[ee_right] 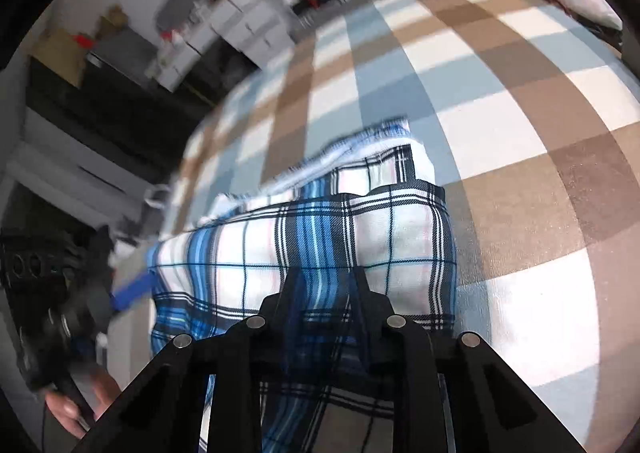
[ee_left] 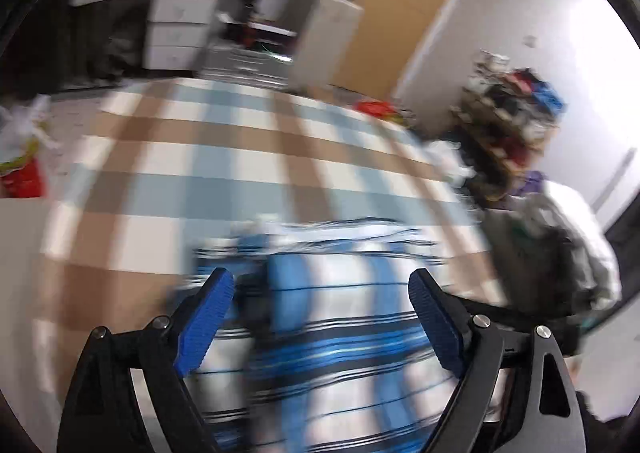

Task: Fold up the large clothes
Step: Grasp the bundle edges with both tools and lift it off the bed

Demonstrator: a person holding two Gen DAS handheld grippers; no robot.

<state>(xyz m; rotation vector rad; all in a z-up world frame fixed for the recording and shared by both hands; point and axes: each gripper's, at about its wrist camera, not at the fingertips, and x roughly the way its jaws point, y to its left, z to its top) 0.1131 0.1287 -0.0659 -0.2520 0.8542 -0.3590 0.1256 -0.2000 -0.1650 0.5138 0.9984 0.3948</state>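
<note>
A blue, white and black plaid shirt (ee_left: 340,333) lies partly folded on a checked brown, blue and white cover (ee_left: 160,173). My left gripper (ee_left: 320,277) hangs open above the shirt, blue pads wide apart and gripping nothing; the view is blurred. In the right wrist view the shirt (ee_right: 360,221) bulges in layers on the cover (ee_right: 500,113). My right gripper (ee_right: 328,273) has its fingers close together with a fold of the shirt pinched between them. At that view's left edge, the left gripper (ee_right: 128,293) and the hand (ee_right: 68,409) holding it are visible.
White drawers (ee_left: 176,13) and a cluttered shelf (ee_left: 512,113) stand beyond the cover's far edge. A red bag (ee_left: 22,181) sits at the left, a grey heap of clothing (ee_left: 560,245) at the right. A white plastic bag (ee_right: 588,5) lies near the cover's far corner.
</note>
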